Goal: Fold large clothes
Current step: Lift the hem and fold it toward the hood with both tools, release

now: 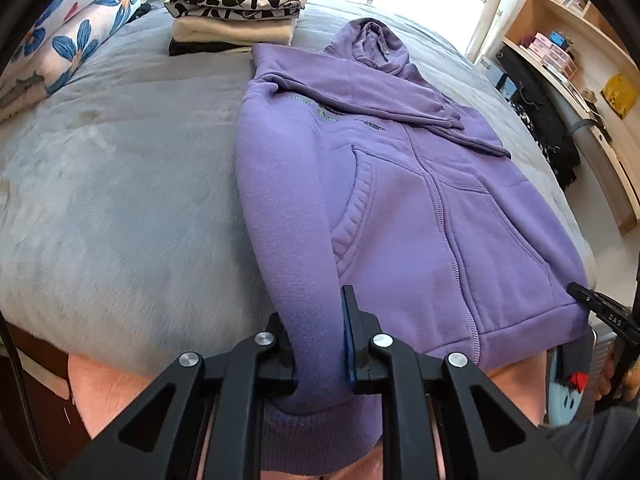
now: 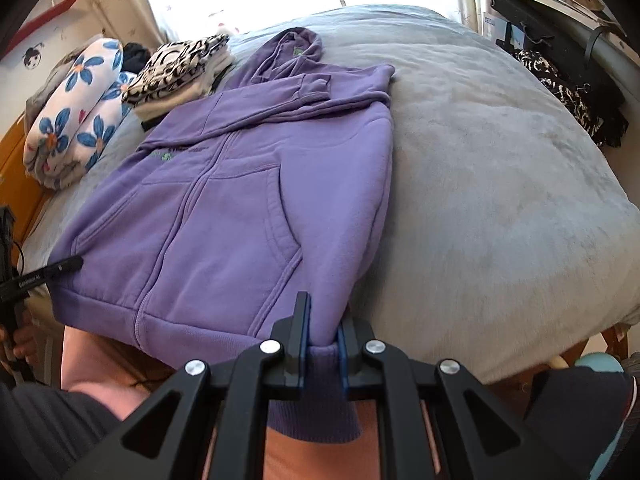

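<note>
Right now your left gripper [image 1: 320,344] is pinched tight on the purple hoodie [image 1: 400,200], with a thick bunch of cloth squeezed between its black jaws. Your right gripper [image 2: 323,340] is also closed on the hoodie, biting the ribbed bottom edge between its blue pads [image 2: 305,336]. You hold one bottom corner on each side, and the cloth hangs down a little below both grippers. Most of the hoodie lies flat on the grey bed cover [image 1: 120,200], front side up, with its zip running down the middle and its hood [image 1: 370,40] at the far end. One sleeve is folded across the chest. Just past the hood sits a stack of folded clothes [image 1: 236,12], with a black and white patterned one on top. Beside that stack is a rolled blanket with blue flowers [image 2: 76,116]. Shelves [image 1: 568,40] stand off to one side of the bed.
</note>
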The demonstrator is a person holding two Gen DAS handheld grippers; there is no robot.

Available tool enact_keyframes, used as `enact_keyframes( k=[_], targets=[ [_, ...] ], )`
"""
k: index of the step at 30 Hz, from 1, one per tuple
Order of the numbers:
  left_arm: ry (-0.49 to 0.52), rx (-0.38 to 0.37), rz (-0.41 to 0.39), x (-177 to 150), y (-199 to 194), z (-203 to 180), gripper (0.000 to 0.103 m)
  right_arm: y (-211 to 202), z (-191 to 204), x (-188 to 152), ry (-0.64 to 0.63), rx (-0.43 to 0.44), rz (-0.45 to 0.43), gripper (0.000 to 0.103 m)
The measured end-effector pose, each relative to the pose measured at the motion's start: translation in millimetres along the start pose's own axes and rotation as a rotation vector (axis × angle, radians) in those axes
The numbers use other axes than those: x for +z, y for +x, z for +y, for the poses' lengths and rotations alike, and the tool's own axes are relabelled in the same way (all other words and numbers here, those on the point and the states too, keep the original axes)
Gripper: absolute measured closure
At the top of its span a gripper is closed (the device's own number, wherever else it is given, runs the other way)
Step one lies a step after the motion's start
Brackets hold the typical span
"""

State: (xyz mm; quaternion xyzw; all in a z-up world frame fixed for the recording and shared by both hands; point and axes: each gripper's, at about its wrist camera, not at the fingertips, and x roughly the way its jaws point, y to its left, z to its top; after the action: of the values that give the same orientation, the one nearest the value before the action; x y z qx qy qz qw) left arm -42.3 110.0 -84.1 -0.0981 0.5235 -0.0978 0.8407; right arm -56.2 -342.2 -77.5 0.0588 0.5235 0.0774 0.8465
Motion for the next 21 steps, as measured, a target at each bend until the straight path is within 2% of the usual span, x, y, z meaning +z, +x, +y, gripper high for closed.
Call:
enact_keyframes(
  k=[6, 11, 16, 19, 21],
  targets=[
    [-0.035, -0.045, 0.038, 3, -14, 9, 0.090, -20, -1, -1, 0.028, 0.059, -0.002, 0.093],
    [-0.023, -0.082, 0.019, 46, -22, 7, 0.090, -27, -5, 32, 0.091, 0.121, -0.048, 0.092],
    [0.006, -0.108, -0.056, 119, -23, 0, 0.089, -22, -12, 104, 0.136, 0.168, -0.131, 0.092],
    [0.015, -0.102, -0.108, 173, -6, -6, 0.086, -8, -11, 156, 0.139, 0.154, -0.174, 0.092],
    [-0.017, -0.104, -0.121, 217, 16, -5, 0.081, 8, -13, 192, 0.162, 0.128, -0.181, 0.091]
  ],
)
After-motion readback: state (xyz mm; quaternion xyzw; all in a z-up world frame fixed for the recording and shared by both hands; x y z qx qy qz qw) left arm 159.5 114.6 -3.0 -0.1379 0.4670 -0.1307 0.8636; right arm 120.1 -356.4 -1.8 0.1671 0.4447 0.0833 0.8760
